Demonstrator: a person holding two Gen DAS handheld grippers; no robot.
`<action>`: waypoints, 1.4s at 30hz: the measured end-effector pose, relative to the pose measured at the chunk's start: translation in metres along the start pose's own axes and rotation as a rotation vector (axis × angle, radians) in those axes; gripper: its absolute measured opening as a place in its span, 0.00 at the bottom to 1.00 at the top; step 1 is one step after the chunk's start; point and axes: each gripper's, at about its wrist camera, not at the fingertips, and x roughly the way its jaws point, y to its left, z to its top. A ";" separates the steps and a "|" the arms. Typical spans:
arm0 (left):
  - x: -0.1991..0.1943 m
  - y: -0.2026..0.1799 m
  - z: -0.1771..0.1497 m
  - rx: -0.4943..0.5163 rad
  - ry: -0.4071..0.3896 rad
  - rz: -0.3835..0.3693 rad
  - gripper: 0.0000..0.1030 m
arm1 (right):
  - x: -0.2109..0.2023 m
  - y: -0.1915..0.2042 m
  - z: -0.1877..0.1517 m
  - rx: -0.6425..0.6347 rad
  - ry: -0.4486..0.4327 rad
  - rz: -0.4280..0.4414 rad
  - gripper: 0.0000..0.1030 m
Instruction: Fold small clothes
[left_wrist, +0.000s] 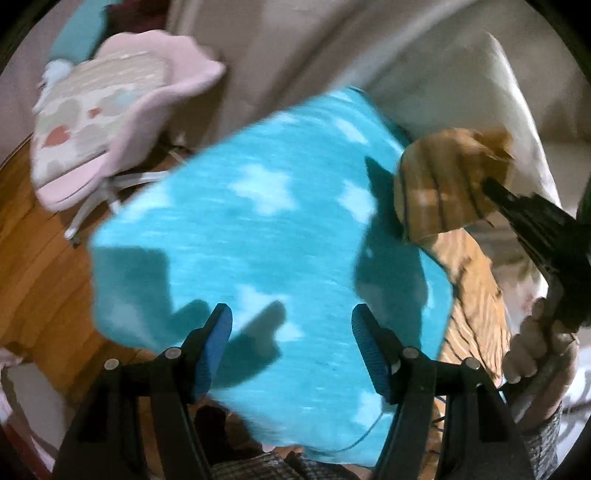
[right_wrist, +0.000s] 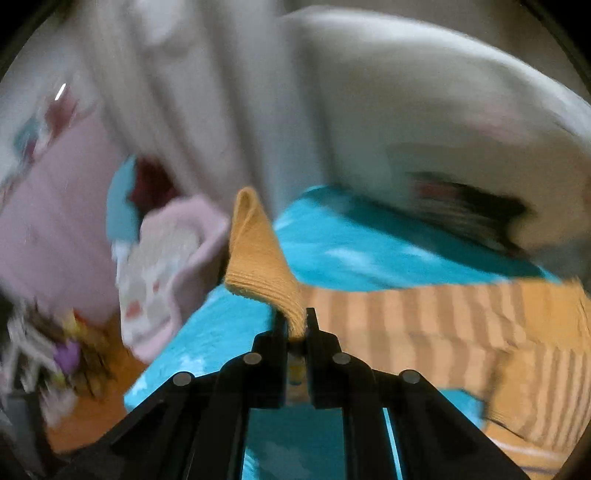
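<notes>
Left wrist view first: the left gripper (left_wrist: 291, 325) hangs spread wide, blue pads (left_wrist: 221, 332) well apart and holding nothing, over a turquoise blanket (left_wrist: 258, 229) dotted with pale star shapes. That blanket fills the middle of the picture, blurred. At the right, the orange striped garment (left_wrist: 469, 288) lies along the blanket's right edge, and one end of it, a plain orange cuff (left_wrist: 436, 184), is lifted off the surface. There's the right gripper (left_wrist: 491, 186), its dark tips clenched on that raised cuff, with the person's hand (left_wrist: 535, 350) wrapped round the handle at the near right. Far left, a pink cushion seat (left_wrist: 110, 110) with a pastel print stands on white legs above the wooden floor (left_wrist: 40, 258). Behind it all, a pale sofa (left_wrist: 424, 74) rises across the far side.

Over to the right wrist view, and it's very smeared. The right gripper (right_wrist: 295, 325) is pinched tight on the orange cuff (right_wrist: 258, 258), the fabric standing up in a folded loop just beyond the tips. The rest of the striped garment (right_wrist: 461, 332) trails off to the right, lying on the turquoise blanket (right_wrist: 369, 251), orange and pale bands showing. The pink seat (right_wrist: 170, 266) sits left of the cuff, beyond the blanket's left edge. At the near left there's a jumble of small coloured things, too blurred to tell. The pale sofa (right_wrist: 406, 92) fills the far side.
</notes>
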 end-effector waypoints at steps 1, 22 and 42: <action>0.004 -0.012 -0.002 0.020 0.005 -0.008 0.64 | -0.015 -0.022 0.000 0.046 -0.018 -0.005 0.08; 0.050 -0.177 -0.090 0.279 0.124 -0.014 0.64 | -0.226 -0.444 -0.176 0.731 -0.066 -0.439 0.22; 0.093 -0.205 -0.138 0.353 0.182 0.025 0.68 | -0.246 -0.449 -0.289 0.792 0.058 -0.195 0.42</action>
